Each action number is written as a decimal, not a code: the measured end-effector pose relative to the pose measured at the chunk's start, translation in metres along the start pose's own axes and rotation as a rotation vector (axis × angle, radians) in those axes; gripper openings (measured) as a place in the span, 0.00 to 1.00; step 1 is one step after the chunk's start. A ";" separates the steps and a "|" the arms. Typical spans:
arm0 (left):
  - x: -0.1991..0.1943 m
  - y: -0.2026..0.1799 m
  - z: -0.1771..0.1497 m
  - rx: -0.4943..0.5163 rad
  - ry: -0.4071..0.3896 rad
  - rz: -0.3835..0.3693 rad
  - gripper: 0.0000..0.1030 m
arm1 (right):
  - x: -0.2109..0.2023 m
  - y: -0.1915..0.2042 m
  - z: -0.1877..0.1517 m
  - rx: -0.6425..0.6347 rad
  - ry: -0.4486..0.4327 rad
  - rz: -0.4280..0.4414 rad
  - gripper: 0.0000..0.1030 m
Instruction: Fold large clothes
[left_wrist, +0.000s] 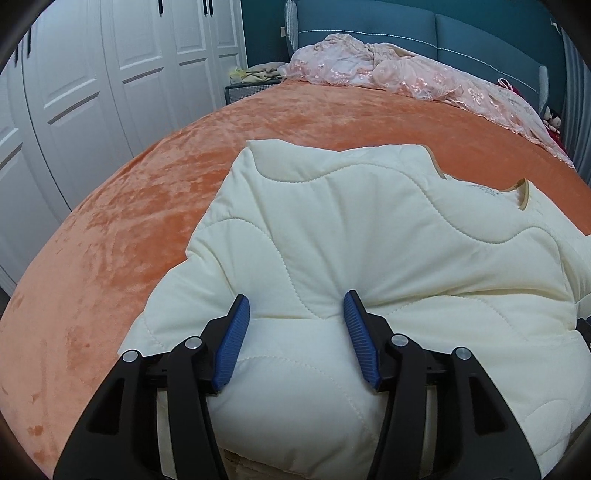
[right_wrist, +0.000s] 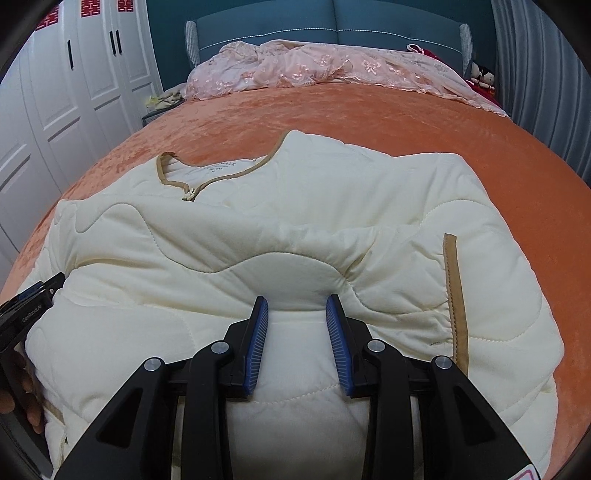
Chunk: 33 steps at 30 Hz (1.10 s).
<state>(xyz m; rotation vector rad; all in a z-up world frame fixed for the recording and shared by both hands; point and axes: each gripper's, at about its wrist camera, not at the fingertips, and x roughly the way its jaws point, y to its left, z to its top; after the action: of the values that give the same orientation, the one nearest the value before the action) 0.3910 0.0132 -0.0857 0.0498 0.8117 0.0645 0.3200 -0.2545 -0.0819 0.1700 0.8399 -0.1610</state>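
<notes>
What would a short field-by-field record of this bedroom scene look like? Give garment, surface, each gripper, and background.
garment: cream quilted jacket with tan trim, lying folded over on the bed, neckline away from the cameras
surface: orange bedspread
left gripper: jaws apart, a bulge of jacket fabric between the pads; pressing cannot be told
right gripper: jaws narrower, fabric bunched between the pads; grip cannot be told
background: pink lace cover heaped at the blue headboard; white wardrobe doors to the left
</notes>
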 end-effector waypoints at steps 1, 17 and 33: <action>0.000 -0.001 -0.001 0.003 -0.003 0.005 0.50 | 0.000 0.000 0.000 0.000 -0.004 -0.001 0.32; -0.020 0.020 0.034 -0.041 0.017 -0.127 0.50 | -0.033 -0.004 0.031 0.071 -0.047 0.123 0.34; 0.106 0.028 0.114 -0.109 0.156 -0.054 0.55 | 0.152 0.125 0.147 0.142 0.310 0.411 0.52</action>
<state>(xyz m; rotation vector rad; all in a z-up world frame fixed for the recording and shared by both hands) 0.5457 0.0468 -0.0822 -0.0807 0.9632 0.0622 0.5529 -0.1759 -0.0889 0.5052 1.0835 0.1981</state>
